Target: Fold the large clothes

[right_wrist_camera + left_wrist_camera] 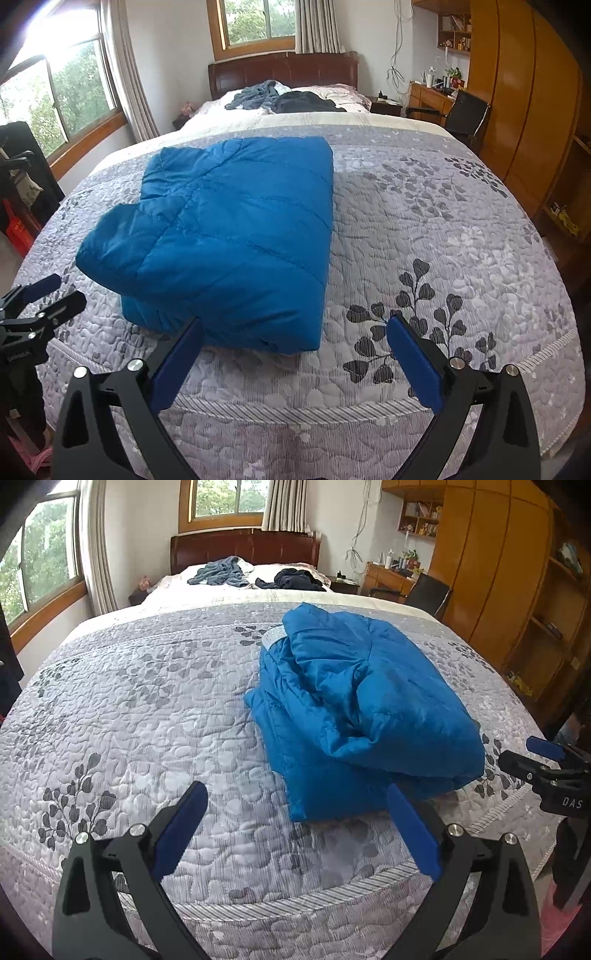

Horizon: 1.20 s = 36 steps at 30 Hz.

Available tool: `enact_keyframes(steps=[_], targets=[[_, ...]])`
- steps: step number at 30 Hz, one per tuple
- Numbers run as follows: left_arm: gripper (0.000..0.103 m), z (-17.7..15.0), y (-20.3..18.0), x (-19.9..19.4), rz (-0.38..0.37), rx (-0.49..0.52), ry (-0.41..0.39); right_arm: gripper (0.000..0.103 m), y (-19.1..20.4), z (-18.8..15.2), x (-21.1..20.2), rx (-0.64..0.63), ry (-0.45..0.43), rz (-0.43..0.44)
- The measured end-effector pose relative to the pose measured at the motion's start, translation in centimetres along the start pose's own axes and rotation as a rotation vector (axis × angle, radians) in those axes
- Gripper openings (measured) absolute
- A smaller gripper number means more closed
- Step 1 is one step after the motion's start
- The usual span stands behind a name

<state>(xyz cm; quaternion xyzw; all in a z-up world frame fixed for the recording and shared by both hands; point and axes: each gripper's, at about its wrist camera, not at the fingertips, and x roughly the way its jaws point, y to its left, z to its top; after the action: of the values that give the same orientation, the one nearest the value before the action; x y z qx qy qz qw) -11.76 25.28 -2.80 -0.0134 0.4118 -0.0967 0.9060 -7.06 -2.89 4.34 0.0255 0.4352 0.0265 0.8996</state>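
Note:
A blue padded jacket (354, 709) lies folded into a thick bundle on the grey leaf-patterned quilt (147, 709) near the foot of the bed. In the right wrist view the jacket (229, 236) shows a smooth quilted top and a straight right edge. My left gripper (295, 794) hovers open just short of the bundle's near left corner, nothing between its fingers. My right gripper (295, 326) is open too, facing the bundle's near right corner with its jaws apart and holding nothing. Each gripper appears at the edge of the other's view: right gripper (532, 757), left gripper (55, 295).
A grey-blue garment (221, 574) and a dark garment (295, 579) lie by the pillows at the wooden headboard (243, 546). Wooden wardrobes (517, 110), a desk and a black chair (469, 114) stand to the right. Windows and a red crate (20, 232) are on the left.

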Motion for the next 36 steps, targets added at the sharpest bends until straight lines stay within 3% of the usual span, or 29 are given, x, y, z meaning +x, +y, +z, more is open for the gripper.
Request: enact_keyframes(steps=[36], targets=[[0.096, -0.25, -0.30, 0.25, 0.038, 0.002, 0.018, 0.099, -0.21, -0.49, 0.64, -0.014, 0.035, -0.028]])
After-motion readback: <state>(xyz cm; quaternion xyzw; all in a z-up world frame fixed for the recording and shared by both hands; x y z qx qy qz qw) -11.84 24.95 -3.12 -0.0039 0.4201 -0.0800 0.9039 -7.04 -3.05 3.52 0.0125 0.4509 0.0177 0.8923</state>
